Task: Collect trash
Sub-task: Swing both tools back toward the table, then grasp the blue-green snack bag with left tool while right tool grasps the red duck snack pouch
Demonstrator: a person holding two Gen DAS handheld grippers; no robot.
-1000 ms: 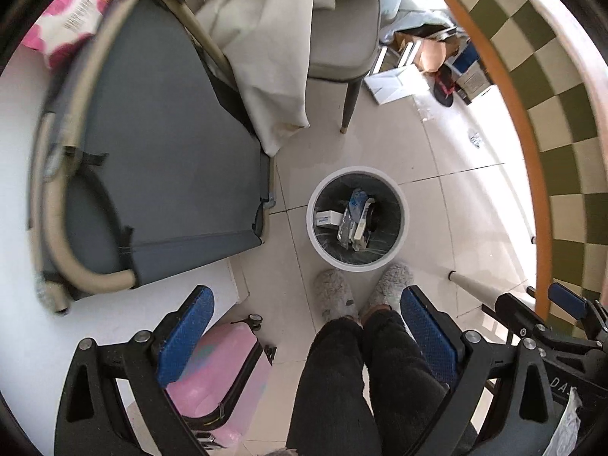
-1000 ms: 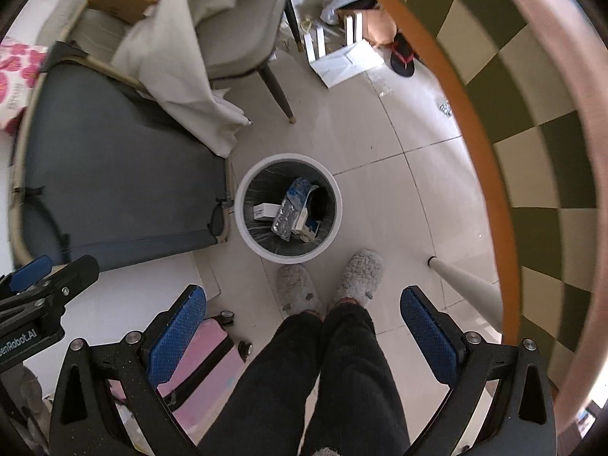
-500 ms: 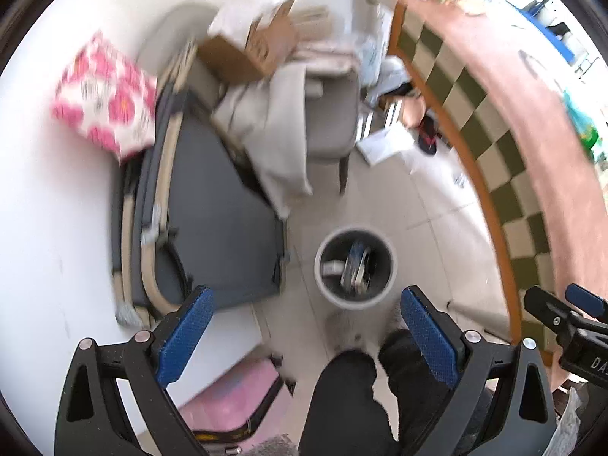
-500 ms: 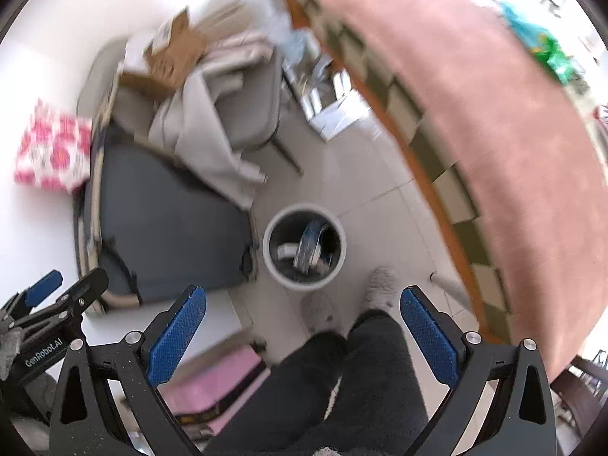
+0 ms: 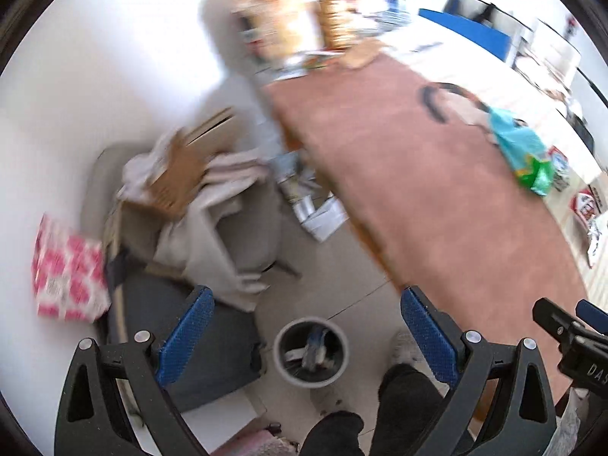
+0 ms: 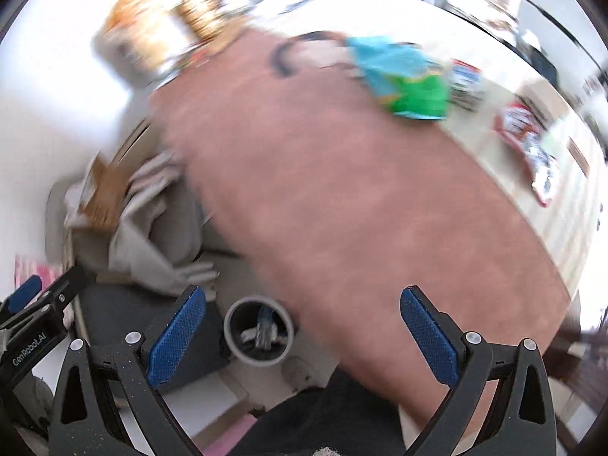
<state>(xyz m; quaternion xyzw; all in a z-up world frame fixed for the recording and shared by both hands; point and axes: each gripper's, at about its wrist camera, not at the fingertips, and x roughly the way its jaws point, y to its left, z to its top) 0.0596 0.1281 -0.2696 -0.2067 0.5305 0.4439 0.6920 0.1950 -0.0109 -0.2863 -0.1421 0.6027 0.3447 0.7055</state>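
Above the table (image 6: 342, 197) edge, left gripper (image 5: 307, 338) and right gripper (image 6: 304, 332) hover, fingers spread wide, empty

A grey chair (image 5: 250, 228) heaped with cloth (image 5: 212, 243) and cardboard (image 5: 182, 174) stands beside the pink-topped table (image 5: 437, 197).

One trash bin (image 5: 311, 353), two grippers, one blue-green bag (image 6: 408, 85).
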